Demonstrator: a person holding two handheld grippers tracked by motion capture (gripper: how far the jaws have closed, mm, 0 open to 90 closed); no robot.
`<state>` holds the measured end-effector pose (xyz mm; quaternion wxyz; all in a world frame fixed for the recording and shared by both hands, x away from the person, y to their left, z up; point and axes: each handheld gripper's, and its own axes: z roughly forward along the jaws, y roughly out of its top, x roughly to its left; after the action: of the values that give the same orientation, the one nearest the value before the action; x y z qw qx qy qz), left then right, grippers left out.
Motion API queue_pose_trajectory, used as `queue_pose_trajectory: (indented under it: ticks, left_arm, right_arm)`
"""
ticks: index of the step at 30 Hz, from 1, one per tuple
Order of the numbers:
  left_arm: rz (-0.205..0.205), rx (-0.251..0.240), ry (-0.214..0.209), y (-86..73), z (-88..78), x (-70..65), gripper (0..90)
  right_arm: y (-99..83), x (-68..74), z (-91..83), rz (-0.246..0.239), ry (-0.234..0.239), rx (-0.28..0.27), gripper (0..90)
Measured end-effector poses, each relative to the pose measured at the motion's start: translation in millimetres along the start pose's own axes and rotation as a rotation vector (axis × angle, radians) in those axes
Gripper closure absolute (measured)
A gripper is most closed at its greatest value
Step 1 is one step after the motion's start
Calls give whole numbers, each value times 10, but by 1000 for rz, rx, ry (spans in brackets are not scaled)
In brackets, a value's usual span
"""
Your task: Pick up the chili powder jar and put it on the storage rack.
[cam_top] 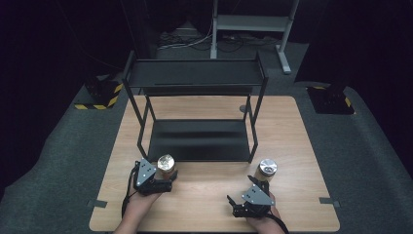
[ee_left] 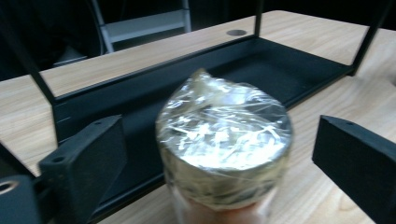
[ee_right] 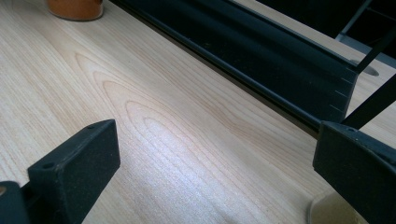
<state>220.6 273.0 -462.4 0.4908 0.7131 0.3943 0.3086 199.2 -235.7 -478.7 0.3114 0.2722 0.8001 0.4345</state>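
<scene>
Wooden table, rounded corners, ringed by dark carpet. Black two-tier metal rack standing mid-table, lower shelf low to the wood, front edge just behind both jars. Bare wood in front of the rack and between the jars; more open tabletop right of the rack. Left jar near the rack's front left post: amber-brown body, gold lid under crinkled clear wrap, upright, between the left gripper jaws. Jaws apart, gaps visible on both sides of the lid, not clamped. Right jar with silvery lid, upright, just ahead of the right gripper. Right gripper jaws wide apart over bare wood, holding nothing.
</scene>
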Motion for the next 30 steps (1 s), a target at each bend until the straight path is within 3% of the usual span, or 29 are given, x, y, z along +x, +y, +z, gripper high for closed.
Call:
queue_pose_trajectory:
  ticks: [6,8,11,15,18,30]
  left_arm:
    - [-23,-29,-19,-42,4,51,161]
    - [-12,-34,-18,-51,6,45,234]
    - [-17,-38,-31,-62,17,65,277]
    - [9,-46,-28,-89,28,34,336]
    - [-12,-55,-34,-111,33,51,343]
    - [-22,-60,-44,-40,-12,75,346]
  right_arm:
    - [-1,-7,0,7,1,0,0]
    - [-1,-13,0,13,3,0,0]
    - [0,-13,1,13,3,0,0]
    - [1,-10,2,11,2,1,0]
    - [2,-9,2,10,2,2,0]
    - [-1,-12,0,9,4,0,0]
